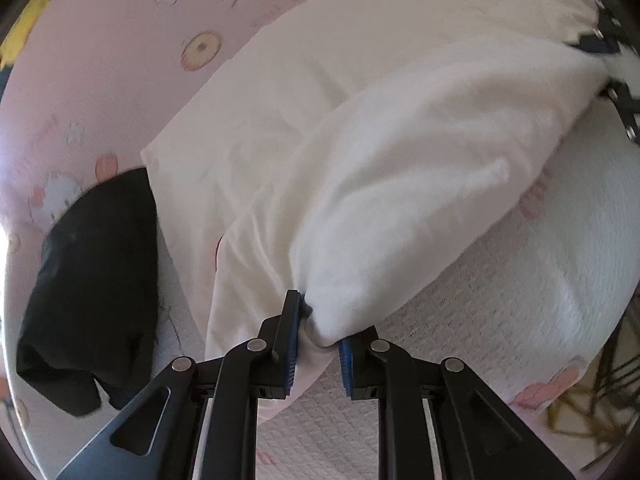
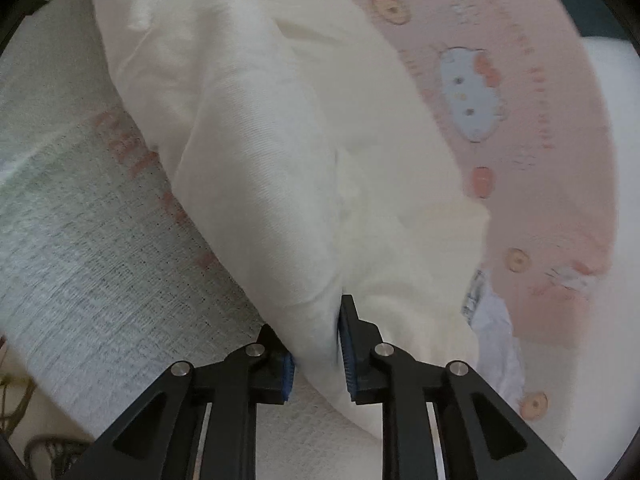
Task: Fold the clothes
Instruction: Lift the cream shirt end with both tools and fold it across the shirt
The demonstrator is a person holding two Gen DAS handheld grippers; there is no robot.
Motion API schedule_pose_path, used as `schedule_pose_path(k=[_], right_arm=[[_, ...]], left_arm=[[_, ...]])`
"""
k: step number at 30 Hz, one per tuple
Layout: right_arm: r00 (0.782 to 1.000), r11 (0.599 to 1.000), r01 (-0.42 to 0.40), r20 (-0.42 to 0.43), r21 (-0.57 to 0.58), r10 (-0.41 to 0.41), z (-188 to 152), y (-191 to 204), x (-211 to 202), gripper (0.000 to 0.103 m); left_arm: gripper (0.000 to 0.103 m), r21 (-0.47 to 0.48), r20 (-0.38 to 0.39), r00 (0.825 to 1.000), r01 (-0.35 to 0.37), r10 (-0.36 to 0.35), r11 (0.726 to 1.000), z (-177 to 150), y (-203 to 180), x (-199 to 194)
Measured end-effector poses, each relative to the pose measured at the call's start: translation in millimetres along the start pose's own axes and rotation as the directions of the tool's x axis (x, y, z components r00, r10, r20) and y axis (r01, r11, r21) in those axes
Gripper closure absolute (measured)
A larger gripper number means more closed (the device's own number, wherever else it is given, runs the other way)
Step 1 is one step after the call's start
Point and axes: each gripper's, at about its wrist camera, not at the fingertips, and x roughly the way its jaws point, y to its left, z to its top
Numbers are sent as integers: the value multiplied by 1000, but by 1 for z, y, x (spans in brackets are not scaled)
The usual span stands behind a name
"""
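Note:
A cream-white garment (image 1: 360,152) lies on a pink cartoon-print bed cover (image 1: 100,80). One edge of it is lifted into a thick fold that stretches between both grippers. My left gripper (image 1: 320,332) is shut on the bunched end of that fold, its blue pads pinching the cloth. In the right wrist view the same white garment (image 2: 248,152) runs from the top left down into my right gripper (image 2: 316,348), which is shut on its other end. The far end of the fold reaches the right gripper (image 1: 612,64) at the upper right of the left wrist view.
A black garment (image 1: 92,288) lies crumpled at the left beside the white one. A white waffle-textured blanket (image 2: 88,240) covers the near side of the bed. A small white label or paper (image 2: 496,340) lies at the right on the pink cover (image 2: 552,200).

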Motion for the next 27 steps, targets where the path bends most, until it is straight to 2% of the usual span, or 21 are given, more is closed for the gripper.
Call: schedule_pose_path(k=[2, 5, 11, 15, 23, 27], right_arm=[[997, 997, -75, -16, 21, 75, 4, -15, 1, 84], [989, 986, -149, -9, 80, 150, 7, -37, -1, 84], [969, 961, -246, 16, 126, 246, 12, -75, -2, 84], [977, 970, -214, 23, 117, 212, 16, -86, -4, 84], [973, 943, -224, 5, 245, 230, 30, -112, 10, 84], [974, 939, -216, -10, 266, 226, 38, -119, 22, 84]], left_arm=[[87, -34, -16, 999, 30, -31, 999, -1, 6, -2], [87, -32, -36, 998, 58, -59, 998, 8, 16, -3], [86, -47, -29, 999, 41, -42, 998, 16, 23, -17], [86, -53, -12, 1000, 15, -16, 998, 23, 29, -20], [86, -99, 29, 1000, 0, 3, 995, 45, 51, -19], [85, -107, 27, 999, -19, 22, 994, 57, 60, -8]])
